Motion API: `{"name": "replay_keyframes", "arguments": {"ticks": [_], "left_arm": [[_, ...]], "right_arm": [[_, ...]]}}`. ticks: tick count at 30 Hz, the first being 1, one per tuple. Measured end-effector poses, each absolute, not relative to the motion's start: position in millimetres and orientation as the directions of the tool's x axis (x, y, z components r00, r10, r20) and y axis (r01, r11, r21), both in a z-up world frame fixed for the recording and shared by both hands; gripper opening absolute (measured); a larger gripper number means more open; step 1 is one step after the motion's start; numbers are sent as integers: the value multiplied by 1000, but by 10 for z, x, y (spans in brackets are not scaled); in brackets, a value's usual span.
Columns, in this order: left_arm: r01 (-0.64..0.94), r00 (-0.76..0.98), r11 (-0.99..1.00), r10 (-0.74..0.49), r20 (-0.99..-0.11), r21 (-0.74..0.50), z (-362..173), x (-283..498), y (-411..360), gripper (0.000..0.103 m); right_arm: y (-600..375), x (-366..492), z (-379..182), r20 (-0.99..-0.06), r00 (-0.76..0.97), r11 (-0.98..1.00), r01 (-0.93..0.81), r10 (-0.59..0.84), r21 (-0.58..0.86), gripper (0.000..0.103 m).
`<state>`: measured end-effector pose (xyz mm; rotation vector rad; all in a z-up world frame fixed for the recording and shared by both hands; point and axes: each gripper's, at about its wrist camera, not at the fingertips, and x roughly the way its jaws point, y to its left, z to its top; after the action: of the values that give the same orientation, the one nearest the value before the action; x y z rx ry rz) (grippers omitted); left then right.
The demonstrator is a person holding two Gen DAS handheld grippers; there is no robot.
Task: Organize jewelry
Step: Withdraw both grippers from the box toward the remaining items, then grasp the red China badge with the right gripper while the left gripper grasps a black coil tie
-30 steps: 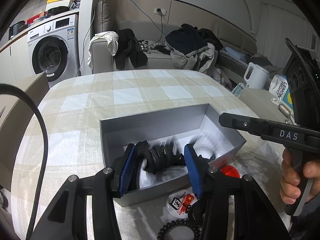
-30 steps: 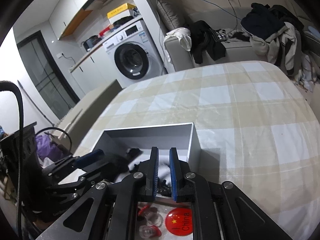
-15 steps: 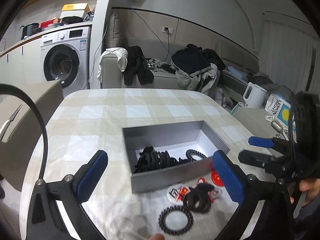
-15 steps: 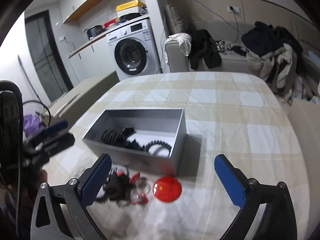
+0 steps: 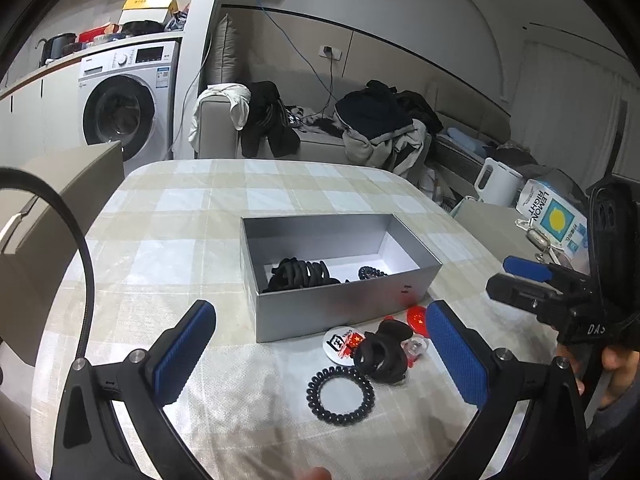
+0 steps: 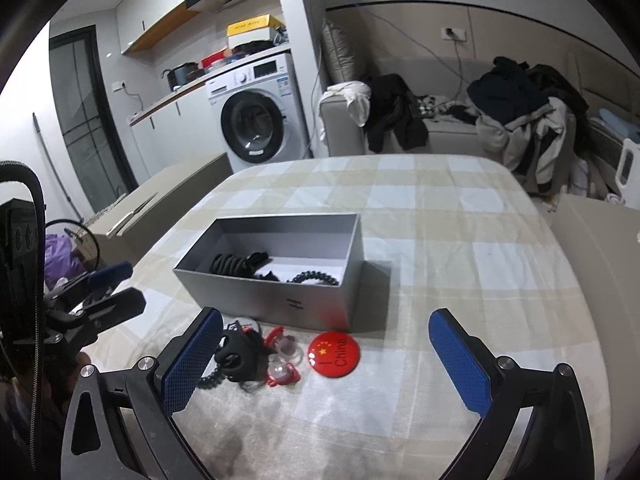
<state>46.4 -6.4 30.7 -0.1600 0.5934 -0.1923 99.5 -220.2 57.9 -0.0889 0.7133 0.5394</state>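
Left hand-held gripper now spread, withdrawn from grey box, black scrunchies released inside

Behind a table covered by a beige checked cloth, a white washing machine is set under a cluttered counter, and a grey sofa is heaped with dark clothes.

Red badge: "I China". Carton: "LEMON RIGHT". Right gripper: "DAS".
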Motion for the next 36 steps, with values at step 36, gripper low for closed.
{"name": "replay_keyframes", "arguments": {"ticks": [36], "left_arm": [[52,734,995,-93,-673,-81,-40,379,-146,102]], "right_arm": [[-2113,1240,17,-817,414,831,-540,401,135,62]]}}
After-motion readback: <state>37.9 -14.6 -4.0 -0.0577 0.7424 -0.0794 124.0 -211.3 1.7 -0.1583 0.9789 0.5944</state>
